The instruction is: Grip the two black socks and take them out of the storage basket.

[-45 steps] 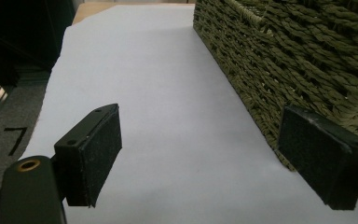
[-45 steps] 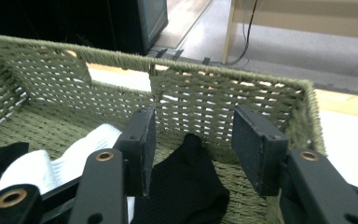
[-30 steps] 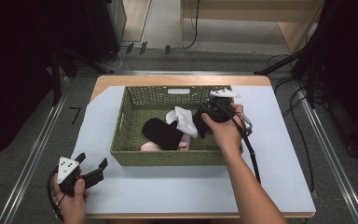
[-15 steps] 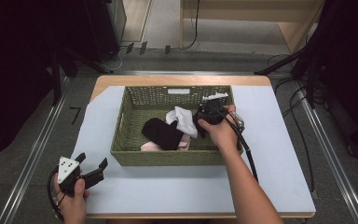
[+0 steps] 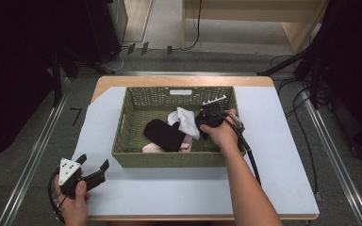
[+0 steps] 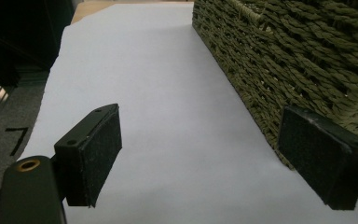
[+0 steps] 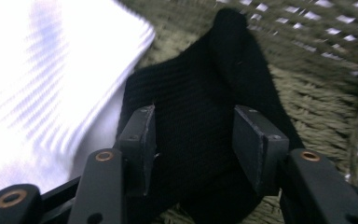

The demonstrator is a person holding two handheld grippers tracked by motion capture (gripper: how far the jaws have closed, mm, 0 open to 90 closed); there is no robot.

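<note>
Across the table [image 5: 292,155], on its pale sheet, the green woven basket [image 5: 127,136] stands toward the far edge, roughly centred between left and right, just where it stood a second ago. Inside it lie a black sock [image 5: 164,134] near the middle, a white sock [image 5: 185,121] beside it toward the far right, and a pink piece [image 5: 151,148] against the near wall; none of these has shifted.

By the near left corner of the table, the left tongs [image 5: 94,170] rest in the person's left hand [image 5: 73,207], unmoved since the earlier picture. Their jaws stand wide apart with nothing between them; in the left gripper view the pads flank bare sheet, with the basket's outer wall [image 6: 279,65] close by one of them.

At the right half of the basket, the right hand [image 5: 221,134] has dropped lower into it than a second ago, carrying the right tongs [image 5: 206,123] down beside the white sock. In the right gripper view their jaws straddle a black sock [image 7: 200,112] lying on the basket floor; they have just been opening a little, and the pads [image 7: 145,140] stand either side of the cloth without pressing it.
</note>
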